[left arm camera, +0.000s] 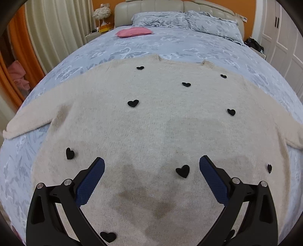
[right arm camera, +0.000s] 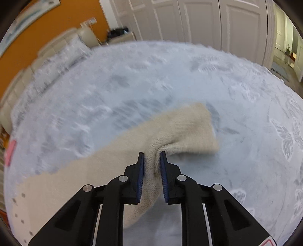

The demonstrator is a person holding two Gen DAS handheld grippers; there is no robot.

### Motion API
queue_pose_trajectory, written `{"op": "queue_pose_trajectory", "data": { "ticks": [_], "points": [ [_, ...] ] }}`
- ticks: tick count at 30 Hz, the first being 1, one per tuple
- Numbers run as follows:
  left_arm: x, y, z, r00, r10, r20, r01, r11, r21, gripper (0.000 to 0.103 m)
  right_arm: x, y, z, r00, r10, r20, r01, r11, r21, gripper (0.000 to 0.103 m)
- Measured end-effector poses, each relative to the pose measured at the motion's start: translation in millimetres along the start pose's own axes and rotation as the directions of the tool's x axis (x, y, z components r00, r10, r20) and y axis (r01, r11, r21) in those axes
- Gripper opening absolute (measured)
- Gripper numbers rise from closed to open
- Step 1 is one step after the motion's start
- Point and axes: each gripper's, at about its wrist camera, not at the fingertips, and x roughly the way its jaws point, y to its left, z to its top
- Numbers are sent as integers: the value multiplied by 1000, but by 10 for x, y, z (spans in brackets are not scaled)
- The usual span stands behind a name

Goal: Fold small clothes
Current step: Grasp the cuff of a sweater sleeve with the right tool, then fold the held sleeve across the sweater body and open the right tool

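A cream knitted sweater [left arm camera: 151, 123] with small black hearts lies spread flat on the bed, neck toward the pillows, sleeves out to both sides. My left gripper [left arm camera: 151, 162] is open and empty, hovering over the sweater's lower body. My right gripper [right arm camera: 152, 154] is shut on the sweater's sleeve [right arm camera: 181, 130] near the cuff. The pinched knit bunches between the blue pads and the cuff end hangs forward over the bed. The right wrist view is motion-blurred.
The bed has a pale blue butterfly-print cover [left arm camera: 170, 43]. Two pillows [left arm camera: 185, 20] and a pink pouch [left arm camera: 133, 32] lie near the headboard. A nightstand with a lamp [left arm camera: 101, 16] stands at the left. White wardrobe doors [right arm camera: 198, 20] stand beyond the bed.
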Motion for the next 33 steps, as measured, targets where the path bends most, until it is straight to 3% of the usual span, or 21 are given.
{"op": "queue_pose_trajectory", "data": {
  "ticks": [4, 9, 12, 13, 17, 22, 26, 30, 33],
  "points": [
    [-10, 80, 39, 1000, -3, 10, 4, 1000, -18, 98, -343, 408, 54, 992, 110, 60, -108, 993, -44, 14],
    [-28, 228, 71, 1000, -24, 12, 25, 997, -74, 98, -780, 1273, -5, 950, 310, 47, -299, 940, -167, 14],
    [-24, 307, 85, 999, -32, 11, 32, 995, -99, 98, -1059, 1989, -186, 909, 418, 10, -397, 871, -291, 14],
    [-30, 344, 96, 999, -39, 12, 40, 993, -112, 98, -1170, 2329, -313, 888, 459, -19, -437, 831, -344, 14],
    [-56, 460, 111, 998, -51, 25, 54, 989, -140, 98, -1342, 3182, -778, 835, 535, -130, -531, 718, -450, 14],
    [-17, 655, 165, 998, -53, 32, 58, 980, -189, 98, -1309, 4107, -1606, 792, 540, -284, -598, 596, -536, 14],
    [33, 812, 195, 997, -67, 34, 73, 968, -239, 98, -1147, 4533, -2277, 783, 490, -382, -617, 532, -580, 15],
    [73, 932, 217, 997, -74, 34, 80, 958, -276, 98, -955, 4784, -2843, 765, 431, -479, -642, 456, -616, 14],
    [99, 997, 218, 997, -73, 33, 79, 954, -290, 98, -930, 4791, -3014, 745, 393, -540, -667, 415, -619, 17]
  ]
}}
